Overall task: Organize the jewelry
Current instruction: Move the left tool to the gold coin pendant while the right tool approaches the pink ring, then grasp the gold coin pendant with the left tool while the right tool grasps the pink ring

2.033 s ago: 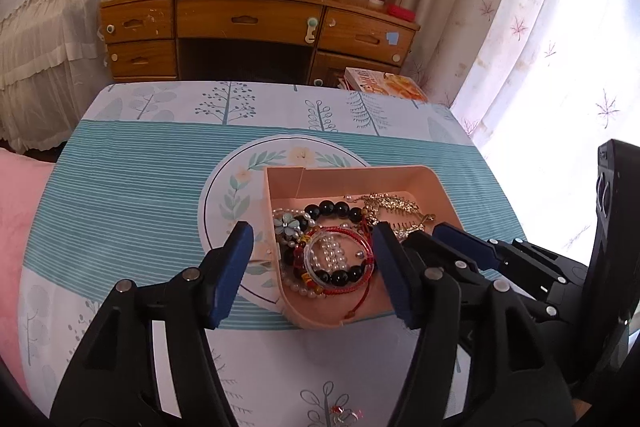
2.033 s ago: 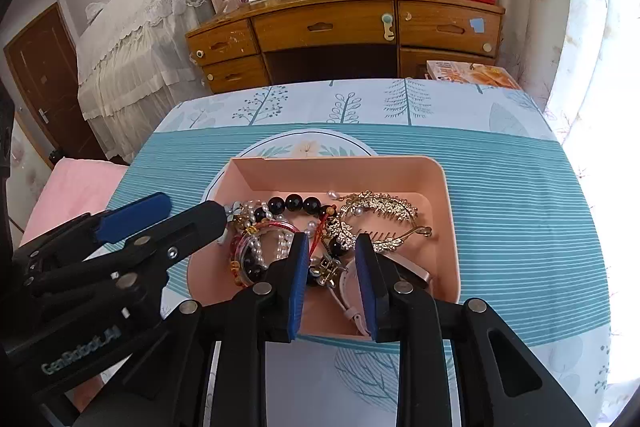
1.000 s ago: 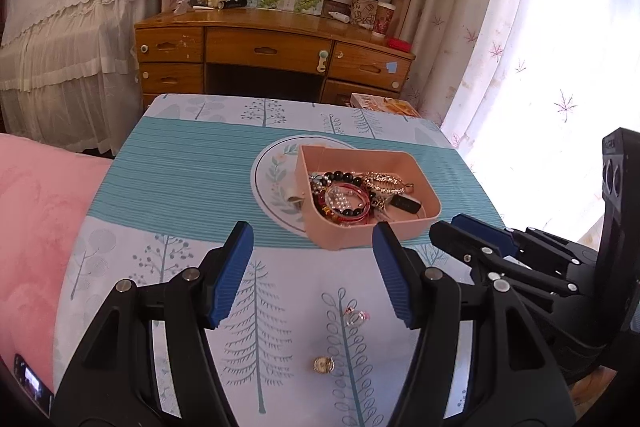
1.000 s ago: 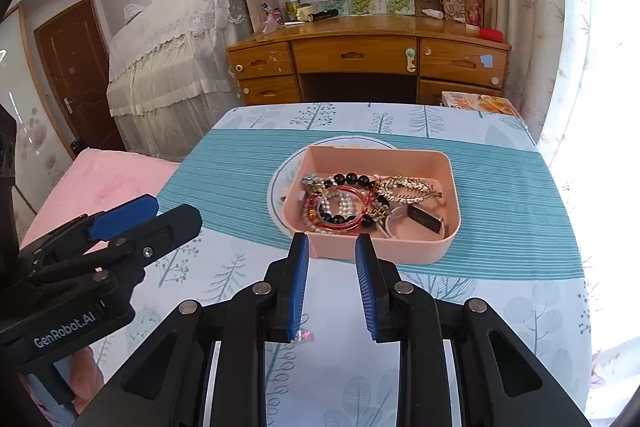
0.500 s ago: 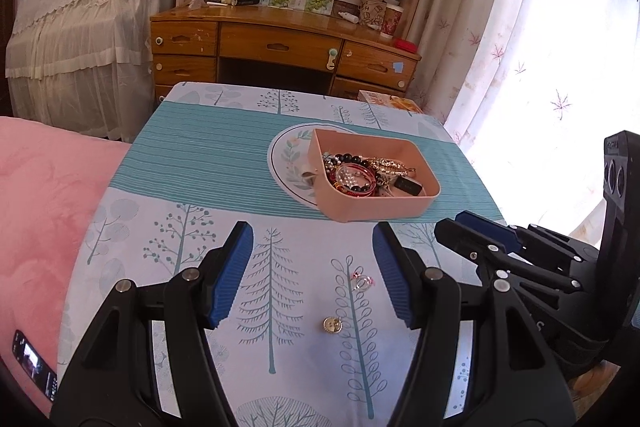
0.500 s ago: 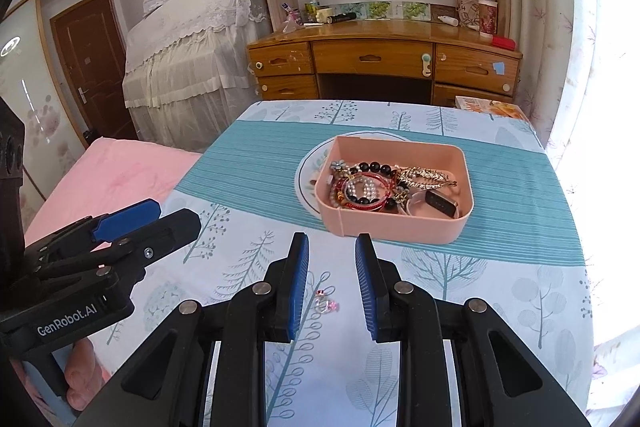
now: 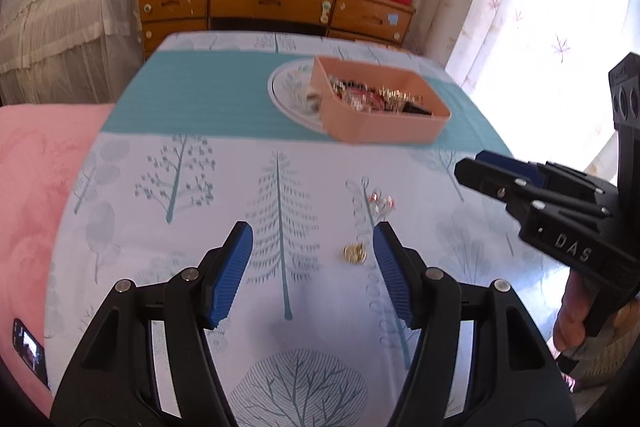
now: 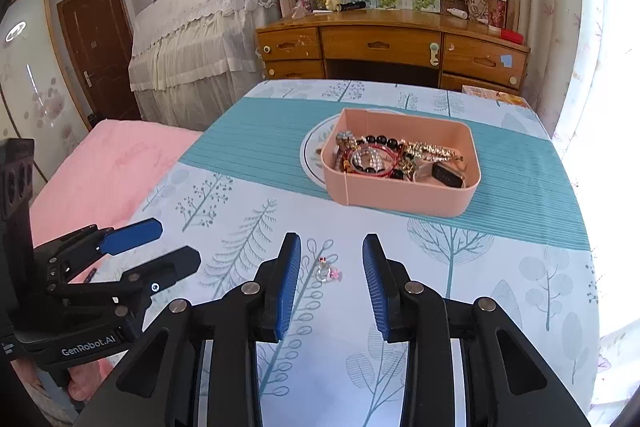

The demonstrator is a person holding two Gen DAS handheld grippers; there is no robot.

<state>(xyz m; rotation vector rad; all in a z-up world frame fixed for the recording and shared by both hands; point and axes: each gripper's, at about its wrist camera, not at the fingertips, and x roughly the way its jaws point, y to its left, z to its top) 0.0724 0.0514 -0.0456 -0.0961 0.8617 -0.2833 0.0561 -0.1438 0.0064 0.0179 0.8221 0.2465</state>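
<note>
A pink box point(image 8: 404, 193) holding several bracelets, beads and a gold hair comb stands on the far half of the table; it also shows in the left wrist view point(image 7: 384, 125). A small clear ring with pink stones point(image 8: 327, 271) lies on the cloth just ahead of my right gripper point(image 8: 331, 281), which is open and empty. In the left wrist view the ring point(image 7: 380, 203) lies beyond a small gold piece point(image 7: 355, 252), which sits just inside the right finger of my left gripper point(image 7: 312, 269). The left gripper is open and empty.
The table has a white tree-print cloth with a teal band point(image 8: 256, 147). A round plate point(image 7: 286, 95) lies under the box. A pink blanket point(image 8: 108, 163) lies left of the table. A wooden desk point(image 8: 384, 47) stands behind; curtains hang at the right.
Both grippers have pulled back from the pink box and dropped toward the near cloth. The right gripper's fingers have spread wider. The ring and gold piece now lie close ahead.
</note>
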